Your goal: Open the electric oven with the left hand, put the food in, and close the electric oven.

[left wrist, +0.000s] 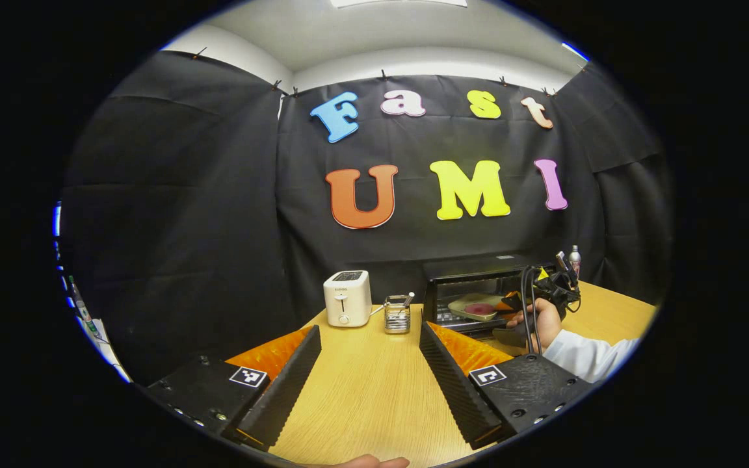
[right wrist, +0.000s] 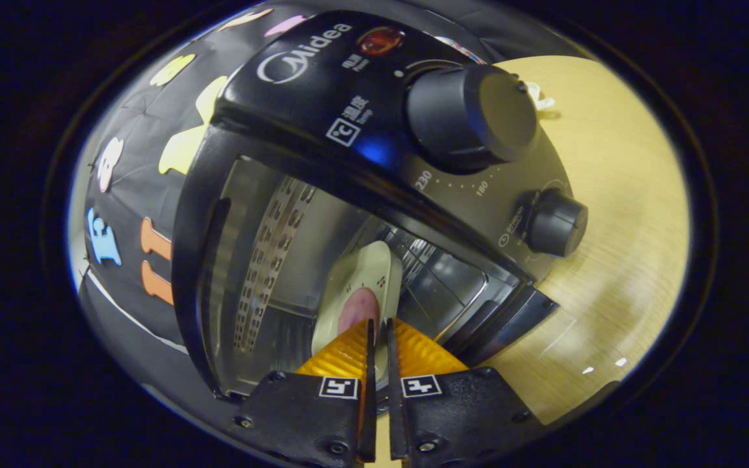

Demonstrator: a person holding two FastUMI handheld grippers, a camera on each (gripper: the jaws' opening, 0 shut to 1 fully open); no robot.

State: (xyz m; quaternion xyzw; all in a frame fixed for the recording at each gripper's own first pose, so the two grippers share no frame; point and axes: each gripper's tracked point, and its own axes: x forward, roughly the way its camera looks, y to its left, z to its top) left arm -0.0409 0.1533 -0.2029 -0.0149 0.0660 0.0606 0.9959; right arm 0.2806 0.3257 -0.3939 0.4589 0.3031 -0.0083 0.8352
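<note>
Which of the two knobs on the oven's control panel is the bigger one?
The upper black round knob, beside the red indicator light, is bigger. The smaller black knob sits below it, nearer the wooden table.

Plate in oven, toaster apparently left

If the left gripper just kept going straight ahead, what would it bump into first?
Probably the small glass holder standing on the table, roughly centred ahead of the open left gripper. The toaster sits slightly left of that line; depth is uncertain.
</note>
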